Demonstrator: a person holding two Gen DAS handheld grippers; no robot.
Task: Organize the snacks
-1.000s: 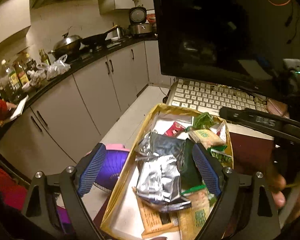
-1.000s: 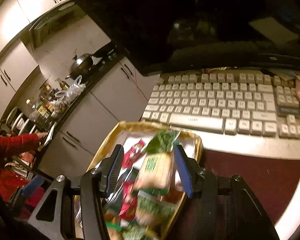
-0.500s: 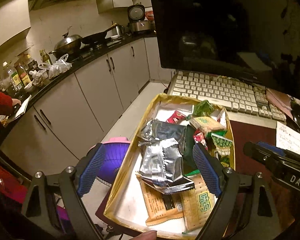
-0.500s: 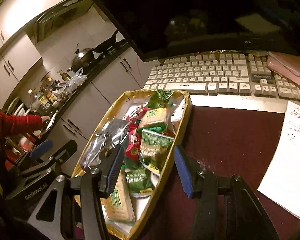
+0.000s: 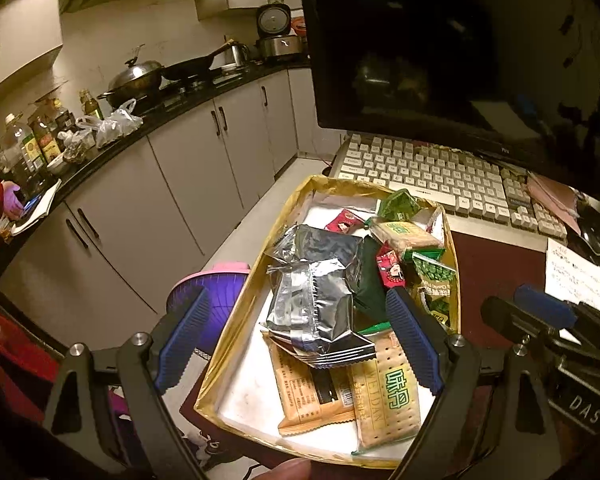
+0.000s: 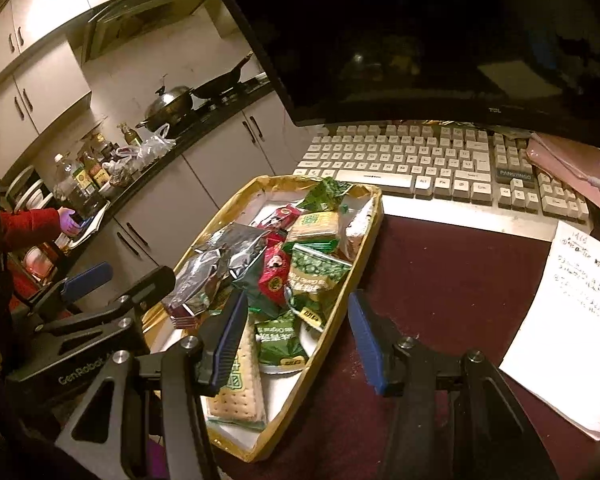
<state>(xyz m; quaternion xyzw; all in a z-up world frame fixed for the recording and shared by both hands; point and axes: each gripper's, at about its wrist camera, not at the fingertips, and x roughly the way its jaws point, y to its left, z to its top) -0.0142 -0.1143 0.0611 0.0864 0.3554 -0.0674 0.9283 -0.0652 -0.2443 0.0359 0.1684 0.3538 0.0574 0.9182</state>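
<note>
In the left wrist view, the left hand-held gripper [image 5: 296, 336] is spread wide and holds nothing. A silver packet [image 5: 314, 312] lies between its blue pads [image 5: 410, 340], atop the snacks in the gold tray [image 5: 236, 320] on the dark red surface [image 5: 496, 264]. Cracker packs [image 5: 384, 392] lie at the tray's near end; green and red packets fill the far end, near the keyboard [image 5: 440, 172].

In the right wrist view, the right hand-held gripper [image 6: 296, 340] is also spread and empty. The tray's right rim [image 6: 340, 300] and a green pea packet [image 6: 314, 276] sit between its fingers. A paper note [image 6: 572, 320] lies to the right.
</note>
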